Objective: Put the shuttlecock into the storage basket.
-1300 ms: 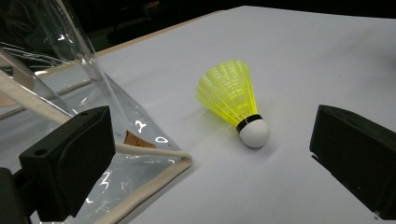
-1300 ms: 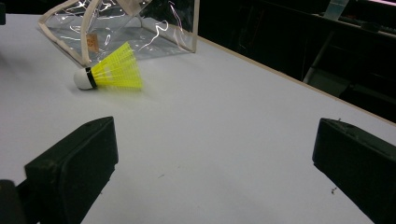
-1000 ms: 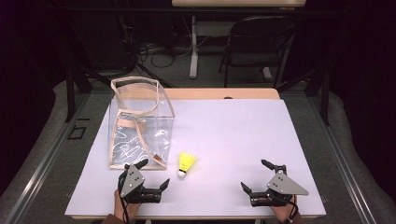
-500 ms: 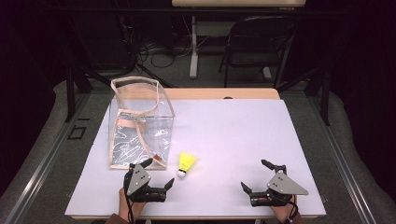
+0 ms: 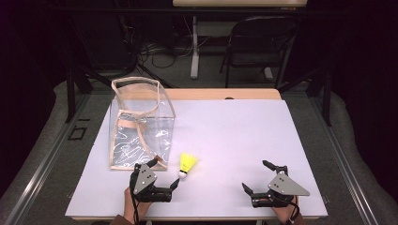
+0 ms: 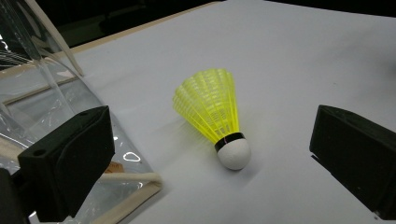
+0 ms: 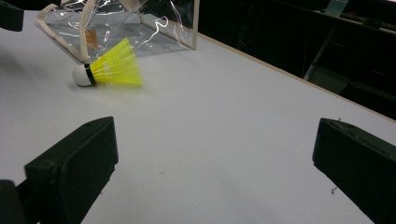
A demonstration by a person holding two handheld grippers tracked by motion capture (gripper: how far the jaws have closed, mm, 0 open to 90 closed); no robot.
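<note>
Both hand-held grippers gape: left hand-held gripper (image 5: 164, 174) partly hides the shuttlecock (image 5: 187, 165) cork; right hand-held gripper (image 5: 257, 176) holds nothing.

We count one yellow shuttlecock (image 5: 187, 165) here, one clear bag (image 5: 141, 126) beside it, and two grippers: the left gripper (image 5: 163, 175) and the right gripper (image 5: 257, 176), each with two black fingers. Behind the single white surface (image 5: 234, 136), one chair (image 5: 260, 44).

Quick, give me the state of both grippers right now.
Left gripper: open, holding nothing, jaws either side of the yellow shuttlecock without touching it.
Right gripper: open, empty, over the white table.
</note>
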